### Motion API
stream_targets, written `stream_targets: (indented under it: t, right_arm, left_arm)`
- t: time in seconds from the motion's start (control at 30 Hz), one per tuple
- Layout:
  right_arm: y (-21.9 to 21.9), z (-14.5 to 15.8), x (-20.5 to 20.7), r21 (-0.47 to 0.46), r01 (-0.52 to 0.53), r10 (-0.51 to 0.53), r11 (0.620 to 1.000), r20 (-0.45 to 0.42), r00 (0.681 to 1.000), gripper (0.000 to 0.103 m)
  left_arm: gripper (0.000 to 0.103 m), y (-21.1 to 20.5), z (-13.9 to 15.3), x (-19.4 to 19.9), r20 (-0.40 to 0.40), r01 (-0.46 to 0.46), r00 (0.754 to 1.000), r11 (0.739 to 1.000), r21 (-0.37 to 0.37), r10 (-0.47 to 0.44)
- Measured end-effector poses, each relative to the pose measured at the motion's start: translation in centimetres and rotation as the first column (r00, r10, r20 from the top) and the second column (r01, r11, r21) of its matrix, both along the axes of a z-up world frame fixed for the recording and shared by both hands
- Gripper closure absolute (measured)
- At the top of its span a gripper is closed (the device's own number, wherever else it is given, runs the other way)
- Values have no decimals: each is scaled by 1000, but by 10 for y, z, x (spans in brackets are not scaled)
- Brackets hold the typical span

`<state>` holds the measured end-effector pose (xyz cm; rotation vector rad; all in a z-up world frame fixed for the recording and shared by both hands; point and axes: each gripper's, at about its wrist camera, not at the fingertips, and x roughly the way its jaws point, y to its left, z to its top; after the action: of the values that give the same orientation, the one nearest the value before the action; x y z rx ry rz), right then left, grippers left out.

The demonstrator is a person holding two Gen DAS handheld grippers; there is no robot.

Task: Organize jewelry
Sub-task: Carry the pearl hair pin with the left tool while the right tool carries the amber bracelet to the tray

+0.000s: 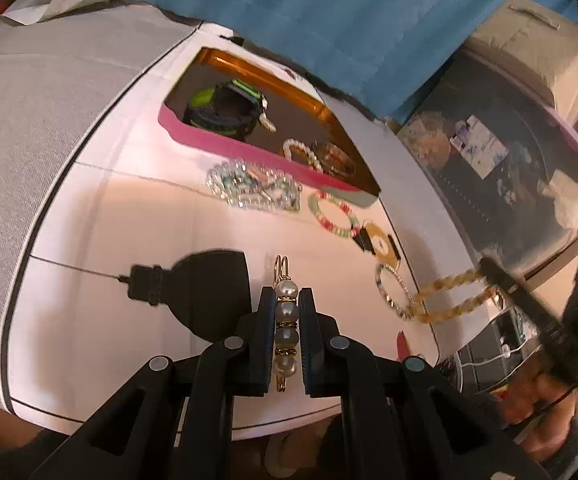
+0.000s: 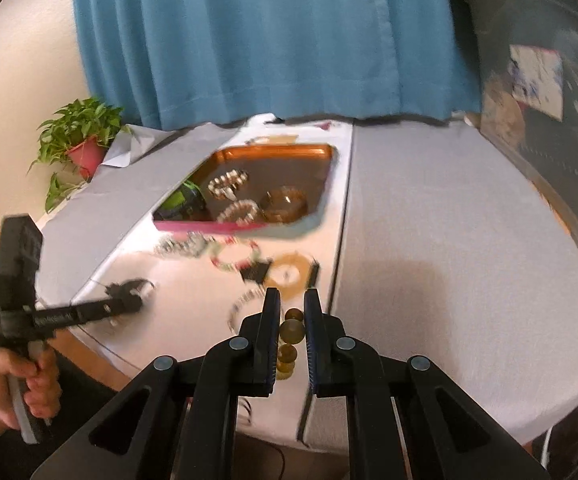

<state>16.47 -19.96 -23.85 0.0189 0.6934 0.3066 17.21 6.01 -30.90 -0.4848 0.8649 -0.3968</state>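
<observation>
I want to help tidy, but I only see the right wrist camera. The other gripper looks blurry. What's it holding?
Observer: The left gripper is shut on a gold bangle with pearls.
Operator: Does what I'm holding dangle?
Observer: Yes, the amber bead bracelet hangs from the right gripper as a long loop.
Operator: What's the green bit I see?
Observer: A black-and-green watch, lying in the pink-rimmed tray.
</observation>
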Motion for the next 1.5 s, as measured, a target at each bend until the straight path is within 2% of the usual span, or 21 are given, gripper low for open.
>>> stream_targets:
  t: [0.13, 0.23, 0.33, 0.47, 0.53, 0.63, 0.67, 0.77, 0.8, 0.83, 0.87, 0.97, 1.0, 1.1, 1.2, 1.27, 1.4, 1.5]
  right_arm:
    - [15, 42, -1, -74, -31, 39, 997, 113, 993, 91]
    - [12, 49, 6, -89, -29, 39, 996, 115, 993, 91]
    - [0, 25, 18, -91, -9, 15, 996, 59, 998, 91]
    - [-23, -37, 32, -98, 34, -39, 995, -59, 997, 91]
    - [-36, -59, 30, -70, 59, -65, 996, -99, 993, 90]
    - [-46, -74, 22, -65, 76, -82, 995, -91, 992, 88]
    - [-46, -75, 21, -92, 88, -97, 992, -91, 991, 87]
    - [-39, -77, 19, -135, 57, -66, 989, -63, 996, 70]
    - [-33, -78, 18, -169, 41, -49, 985, -44, 998, 62]
    - [-29, -79, 16, -210, 42, -46, 977, -14, 999, 59]
    - [-27, -80, 15, -223, 38, -40, 974, -2, 999, 59]
    - [-39, -80, 20, -143, 32, -38, 989, -38, 999, 60]
    - [-38, -80, 20, -150, 31, -37, 988, -40, 999, 63]
    - [-30, -78, 23, -175, 8, -15, 985, -41, 999, 89]
    - [-30, -76, 26, -151, 19, -27, 988, -56, 998, 90]
    - [-33, -72, 26, -67, 8, -14, 998, -82, 997, 90]
    - [-27, -42, 15, -17, 5, -6, 1000, -30, 1000, 90]
    - [-22, -24, 9, 23, 7, -7, 1000, -17, 1000, 90]
  left_arm:
    - [94, 5, 5, 3, 21, -4, 1000, 1000, -6, 4]
    - [94, 6, 1, 9, 2, -20, 1000, 1000, 2, 20]
    - [94, 7, 1, 13, 9, -21, 1000, 999, 26, 21]
    - [94, 0, 2, 16, 25, 5, 1000, 998, 65, -6]
    - [94, -5, 1, 17, 25, 20, 999, 996, 93, -22]
    - [94, -11, 2, 18, 35, 31, 999, 991, 134, -36]
    - [94, -12, 2, 19, 38, 31, 999, 990, 140, -37]
    - [93, -13, 2, 19, 45, 26, 998, 988, 152, -34]
    - [93, -14, 2, 19, 48, 26, 998, 987, 159, -34]
    - [93, -15, 2, 19, 53, 27, 998, 985, 170, -36]
    - [93, -17, 3, 20, 57, 28, 998, 983, 181, -39]
    - [94, -22, 4, 22, 65, 40, 996, 974, 222, -55]
    - [94, -24, 5, 22, 67, 49, 995, 969, 244, -67]
    - [94, -33, 7, 23, 68, 86, 991, 944, 319, -114]
    - [94, -33, 8, 23, 54, 85, 993, 942, 323, -108]
    - [94, -32, 13, 22, 39, 74, 995, 943, 324, -92]
    - [94, -28, 37, 16, 60, 40, 996, 941, 335, -64]
    - [94, -19, 55, 16, 49, 31, 998, 965, 262, -45]
